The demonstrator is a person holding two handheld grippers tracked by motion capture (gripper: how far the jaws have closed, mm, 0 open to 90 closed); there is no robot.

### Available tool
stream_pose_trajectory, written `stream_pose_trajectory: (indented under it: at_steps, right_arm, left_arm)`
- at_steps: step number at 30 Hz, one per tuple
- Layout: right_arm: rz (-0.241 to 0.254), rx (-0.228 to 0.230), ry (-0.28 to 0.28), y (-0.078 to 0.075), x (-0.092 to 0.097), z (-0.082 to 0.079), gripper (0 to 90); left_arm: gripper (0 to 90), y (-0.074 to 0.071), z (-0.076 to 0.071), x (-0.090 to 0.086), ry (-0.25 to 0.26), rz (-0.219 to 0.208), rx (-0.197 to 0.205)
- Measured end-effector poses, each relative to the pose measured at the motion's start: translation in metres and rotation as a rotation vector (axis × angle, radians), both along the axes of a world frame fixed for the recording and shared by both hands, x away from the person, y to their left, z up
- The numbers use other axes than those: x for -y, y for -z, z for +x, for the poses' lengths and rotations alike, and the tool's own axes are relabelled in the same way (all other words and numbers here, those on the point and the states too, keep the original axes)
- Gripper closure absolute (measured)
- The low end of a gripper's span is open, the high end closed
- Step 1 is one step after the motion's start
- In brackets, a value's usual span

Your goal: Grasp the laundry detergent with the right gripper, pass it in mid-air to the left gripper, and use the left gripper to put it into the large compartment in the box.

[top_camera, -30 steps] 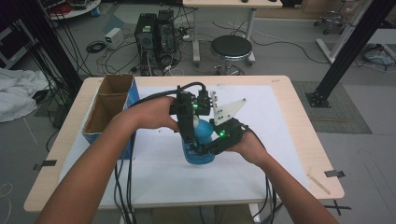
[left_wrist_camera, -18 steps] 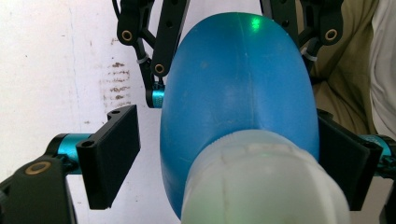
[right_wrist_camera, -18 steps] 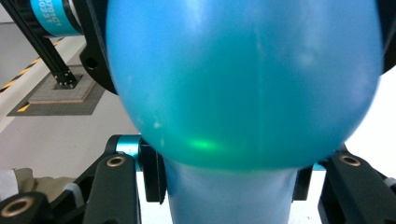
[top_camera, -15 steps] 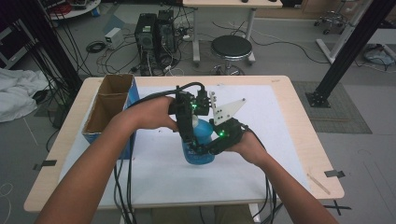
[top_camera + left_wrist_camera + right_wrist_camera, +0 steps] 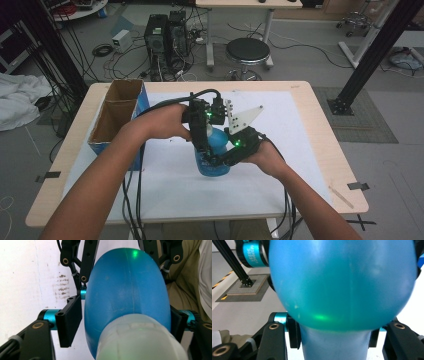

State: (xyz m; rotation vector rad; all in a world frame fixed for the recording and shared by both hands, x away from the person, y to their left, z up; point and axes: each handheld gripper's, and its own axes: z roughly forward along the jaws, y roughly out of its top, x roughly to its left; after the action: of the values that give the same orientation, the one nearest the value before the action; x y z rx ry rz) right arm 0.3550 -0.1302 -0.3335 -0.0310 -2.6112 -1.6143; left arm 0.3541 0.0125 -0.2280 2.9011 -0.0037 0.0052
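Blue bottle [image 5: 214, 155]: stands upright on the white sheet [image 5: 300, 150] that covers the middle of the table [image 5: 320, 100], to the right of the cardboard box and well apart from it; it is the landmark for the rest.
Bottle shape: a rounded blue body with a pale, whitish cap [image 5: 140, 340] at the end nearest the left tool's camera; in the right gripper view the body narrows to a slimmer blue part low in the picture.
Left tool [image 5: 202, 137]: comes at the bottle from the box side and from above; its jaws have just been closing with the bottle's upper part between them. In the left gripper view the left pad [image 5: 71, 320] lies at the edge of the blue body, though contact cannot be told for sure, and the right pad is mostly hidden behind the bottle.
Right tool [image 5: 225, 159]: reaches the bottle from the side away from the box, low on the body; its jaws pinch the narrow part of the bottle, one black pad [image 5: 294, 333] on each side of it.
Hands: the left hand [image 5: 162, 122] holds its tool on the box side of the bottle, the right hand [image 5: 267, 157] on the far side.
Cardboard box [image 5: 117, 117]: open-topped, two compartments, blue outer wall, at the table's left edge.
Cables [image 5: 132, 200]: trail from both tools toward the near edge of the table.
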Motion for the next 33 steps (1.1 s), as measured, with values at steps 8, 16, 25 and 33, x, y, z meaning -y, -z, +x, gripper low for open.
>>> stream_pose_trajectory:
  at_steps: [8,16,25,33]
  right_arm:
    - [-0.002,-0.002,-0.001,0.0,0.0,0.0,44.5]
    - [-0.003,-0.002,0.0,0.0,0.0,-0.001,44.5]
    - [-0.005,0.008,-0.008,-0.003,0.002,-0.003,37.2]
    - [-0.16,-0.003,-0.001,-0.011,0.034,-0.005,11.6]
  left_arm:
    - [34.6,-0.001,-0.002,0.0,0.016,-0.006,-0.004]
    - [37.6,-0.002,-0.004,0.0,0.027,-0.005,0.0]
    - [38.0,-0.003,-0.009,0.005,0.045,0.011,0.02]
    - [37.9,-0.007,-0.01,0.002,0.038,0.01,0.03]
